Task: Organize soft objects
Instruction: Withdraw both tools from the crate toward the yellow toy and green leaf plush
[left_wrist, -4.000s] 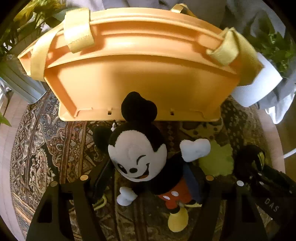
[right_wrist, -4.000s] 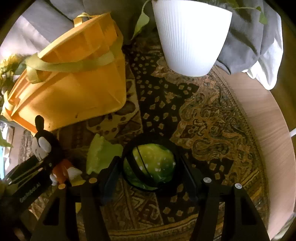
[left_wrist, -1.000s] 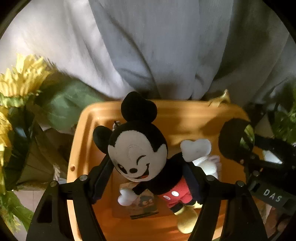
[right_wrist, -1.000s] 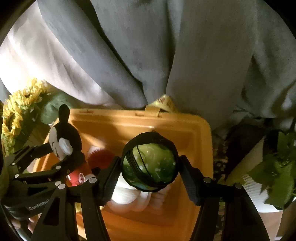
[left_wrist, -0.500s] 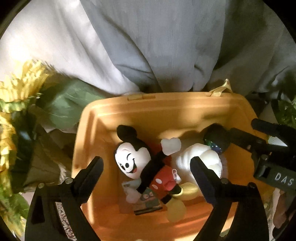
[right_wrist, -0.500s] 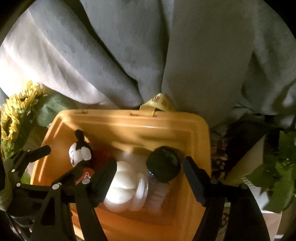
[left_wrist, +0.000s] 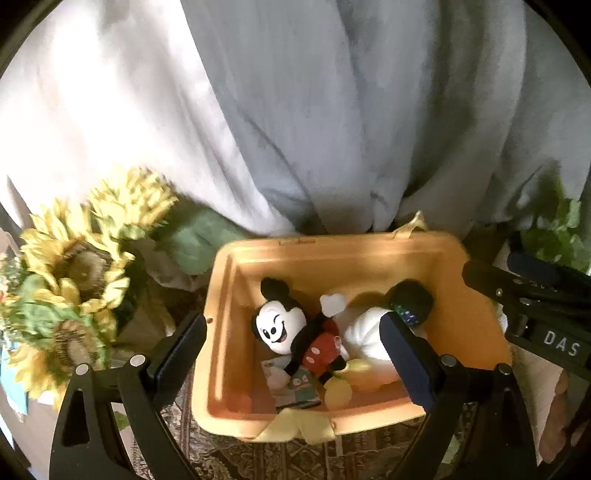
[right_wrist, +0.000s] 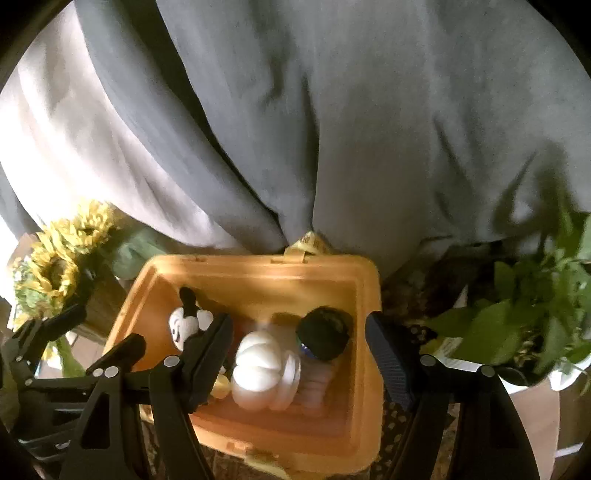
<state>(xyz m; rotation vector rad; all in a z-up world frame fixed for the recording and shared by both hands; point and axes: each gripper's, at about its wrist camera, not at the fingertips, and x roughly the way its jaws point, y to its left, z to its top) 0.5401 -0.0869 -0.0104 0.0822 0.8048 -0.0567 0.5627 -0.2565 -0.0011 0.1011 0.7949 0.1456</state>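
The orange bin (left_wrist: 373, 254) stands below both grippers; it also shows in the right wrist view (right_wrist: 258, 269). A Mickey Mouse plush (left_wrist: 295, 332) lies inside on its left side; its head shows in the right wrist view (right_wrist: 186, 323). A dark green ball (left_wrist: 412, 297) lies at the right of the bin, also in the right wrist view (right_wrist: 325, 332). A white ribbed plush (right_wrist: 258, 367) lies between them. My left gripper (left_wrist: 291, 354) is open and empty above the bin. My right gripper (right_wrist: 299, 356) is open and empty above the bin.
Sunflowers (left_wrist: 74, 266) stand left of the bin. A green plant in a white pot (right_wrist: 528, 325) stands to its right. Grey and white cloth (left_wrist: 332, 110) hangs behind. A patterned rug (left_wrist: 258, 458) lies under the bin.
Both grippers opened over the bin: the plush and the green ball dropped inside. Since then both grippers have lifted higher and the toys have settled.
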